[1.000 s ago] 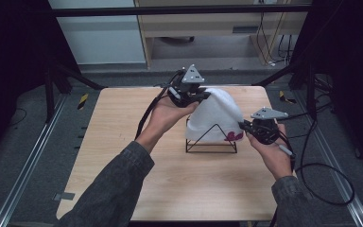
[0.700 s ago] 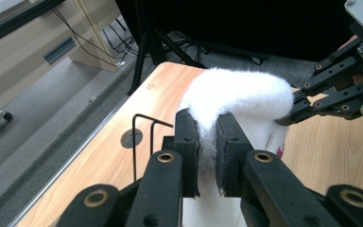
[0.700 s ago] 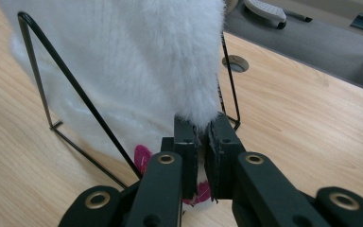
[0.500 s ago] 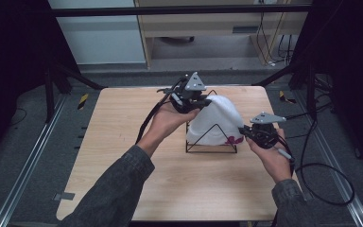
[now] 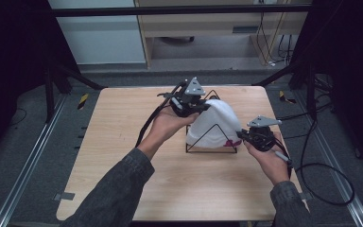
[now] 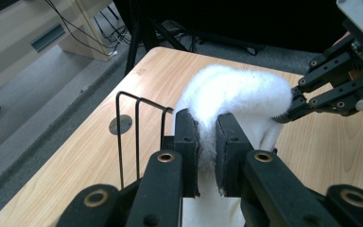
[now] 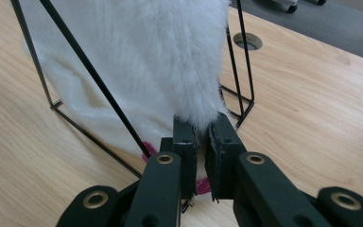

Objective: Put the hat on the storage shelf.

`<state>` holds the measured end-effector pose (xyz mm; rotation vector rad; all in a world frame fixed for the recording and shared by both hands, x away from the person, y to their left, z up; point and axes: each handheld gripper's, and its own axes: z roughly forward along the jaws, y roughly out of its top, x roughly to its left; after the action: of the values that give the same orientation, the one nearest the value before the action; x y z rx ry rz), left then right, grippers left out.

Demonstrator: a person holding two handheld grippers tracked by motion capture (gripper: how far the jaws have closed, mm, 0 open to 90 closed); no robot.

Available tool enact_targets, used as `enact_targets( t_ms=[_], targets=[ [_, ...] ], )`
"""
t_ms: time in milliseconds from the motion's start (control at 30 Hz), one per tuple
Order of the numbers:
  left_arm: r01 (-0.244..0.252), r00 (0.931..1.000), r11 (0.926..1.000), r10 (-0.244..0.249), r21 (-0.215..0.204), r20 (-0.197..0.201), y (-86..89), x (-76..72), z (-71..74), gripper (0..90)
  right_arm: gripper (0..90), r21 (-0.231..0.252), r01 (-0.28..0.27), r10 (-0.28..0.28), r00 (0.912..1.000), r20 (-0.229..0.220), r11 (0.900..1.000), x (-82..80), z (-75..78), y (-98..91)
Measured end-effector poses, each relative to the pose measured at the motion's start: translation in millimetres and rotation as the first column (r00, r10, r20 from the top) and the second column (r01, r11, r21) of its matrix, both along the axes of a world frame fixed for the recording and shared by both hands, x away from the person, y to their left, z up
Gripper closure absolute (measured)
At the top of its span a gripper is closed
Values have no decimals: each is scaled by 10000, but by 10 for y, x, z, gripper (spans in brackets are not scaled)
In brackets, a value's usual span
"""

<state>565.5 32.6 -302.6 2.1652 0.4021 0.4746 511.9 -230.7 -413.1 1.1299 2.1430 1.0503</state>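
The white fluffy cloth (image 5: 213, 124), clenched by both the left hand-held gripper (image 5: 192, 106) and the right hand-held gripper (image 5: 242, 137), has perhaps sunk lower over the black wire rack (image 5: 211, 142) (mid-bench), so draping looks nearly finished.

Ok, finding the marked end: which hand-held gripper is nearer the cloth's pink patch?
Right hand-held gripper, clamped beside the pink patch; left hand-held gripper grips the cloth's top.

a lab or test workshop, not a home: a bare wooden table (image 5: 123, 156) stands inside a black metal frame (image 5: 179, 10) on a grey floor crossed by aluminium rails (image 5: 26, 161). loose black cables (image 5: 321, 179) trail over the floor, yellow-and-black hazard tape (image 5: 83, 100) marks it, and a plain beige cabinet (image 5: 208, 28) sits behind.
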Motion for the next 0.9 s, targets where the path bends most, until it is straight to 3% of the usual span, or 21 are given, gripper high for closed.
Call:
enact_targets(
  t_ms=[567, 600, 700, 767, 900],
  targets=[
    [-99, 9993, 9999, 103, 110, -355, 0, 8, -85, 778, 807, -76, 57, -59, 9995, -300, 10000, -19, -96, 17],
    [-99, 9993, 9999, 103, 110, -355, 0, 8, -85, 762, 807, -76, 57, -59, 9995, -300, 10000, -19, -96, 17],
    [-176, 9984, 9998, 181, 88, -529, -1, 12, -102, 665, 682, 72, 295, -293, 9994, -198, 9995, -62, -75, -11],
    [-346, 9984, 9993, 339, -161, -451, 1, -18, -85, 592, 638, 152, 394, -393, 9992, -117, 9991, -108, -55, -27],
    [-362, 9988, 9993, 360, -51, -346, 5, -81, -50, 474, 584, 273, 492, -494, 9988, 43, 9984, -219, -15, -38]
  ],
)
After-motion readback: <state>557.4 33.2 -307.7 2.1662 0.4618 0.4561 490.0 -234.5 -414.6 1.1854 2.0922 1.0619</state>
